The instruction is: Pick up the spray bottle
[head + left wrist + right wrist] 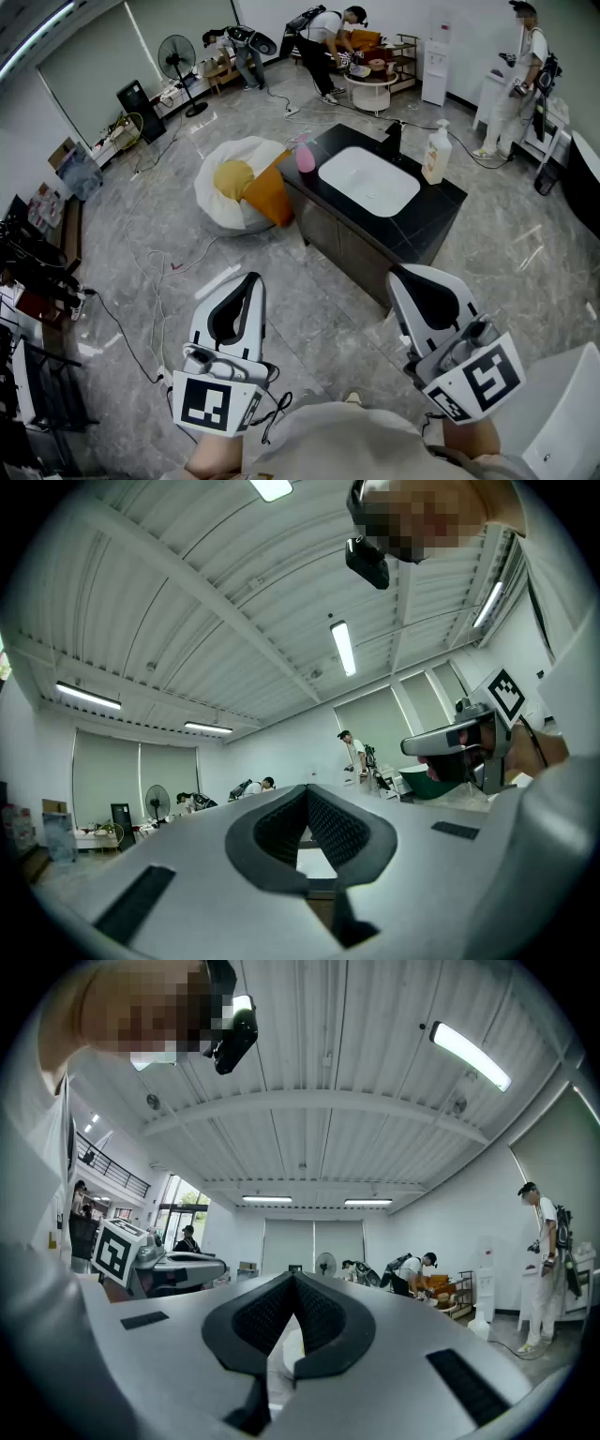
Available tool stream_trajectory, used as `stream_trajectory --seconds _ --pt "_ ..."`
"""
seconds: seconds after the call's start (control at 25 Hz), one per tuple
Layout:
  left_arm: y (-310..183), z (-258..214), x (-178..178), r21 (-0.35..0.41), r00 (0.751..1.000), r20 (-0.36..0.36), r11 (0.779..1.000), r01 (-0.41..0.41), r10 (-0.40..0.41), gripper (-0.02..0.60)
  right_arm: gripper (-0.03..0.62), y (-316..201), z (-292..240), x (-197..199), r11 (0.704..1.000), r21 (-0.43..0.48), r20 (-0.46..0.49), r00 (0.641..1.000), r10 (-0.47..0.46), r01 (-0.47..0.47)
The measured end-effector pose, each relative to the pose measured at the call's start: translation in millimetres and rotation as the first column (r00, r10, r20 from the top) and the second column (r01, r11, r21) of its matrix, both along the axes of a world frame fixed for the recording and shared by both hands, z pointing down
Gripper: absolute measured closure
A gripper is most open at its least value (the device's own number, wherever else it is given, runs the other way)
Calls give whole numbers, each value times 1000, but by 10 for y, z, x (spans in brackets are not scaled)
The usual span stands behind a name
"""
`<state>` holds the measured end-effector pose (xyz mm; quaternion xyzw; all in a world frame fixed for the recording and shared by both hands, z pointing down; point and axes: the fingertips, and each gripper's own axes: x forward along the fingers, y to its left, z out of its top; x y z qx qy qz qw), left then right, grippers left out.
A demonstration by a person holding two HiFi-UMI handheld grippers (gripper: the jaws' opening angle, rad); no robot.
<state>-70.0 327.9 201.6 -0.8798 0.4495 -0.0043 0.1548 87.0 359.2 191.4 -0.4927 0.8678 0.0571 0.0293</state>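
Spray bottle [305, 155], well beyond left hand-held gripper [250, 278]

The tabletop [441, 220] is glossy black, its sink [368, 180] white. On it, a pink bottle [306, 155] and a cream pump bottle [436, 155]. The floor [525, 253] is grey marbled tile. The left tongs [253, 277] and right tongs [403, 274] are white with black pads and black-and-white square markers.

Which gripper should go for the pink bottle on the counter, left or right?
Left, probably. The pink bottle stands at the counter's left corner, on the left gripper's side; the right gripper faces the other end. Both are shut.
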Motion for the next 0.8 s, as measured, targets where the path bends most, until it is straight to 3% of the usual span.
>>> stream_trajectory --seconds 0.56,0.68,0.76,0.8 --pt "89 68 140 -32 998 -47 999 -43 42 562 566 105 79 22 998 -18 -26 998 -56 56" --pt "104 29 222 -56 996 -76 997 -57 53 563 563 114 38 36 996 -21 23 996 -82 83" --pt "92 33 237 -45 996 -65 997 -58 55 562 330 111 4 63 996 -20 60 994 -91 92" --pt "77 49 236 -36 997 -51 998 -55 53 562 307 101 -1 97 997 -15 60 995 -77 78"
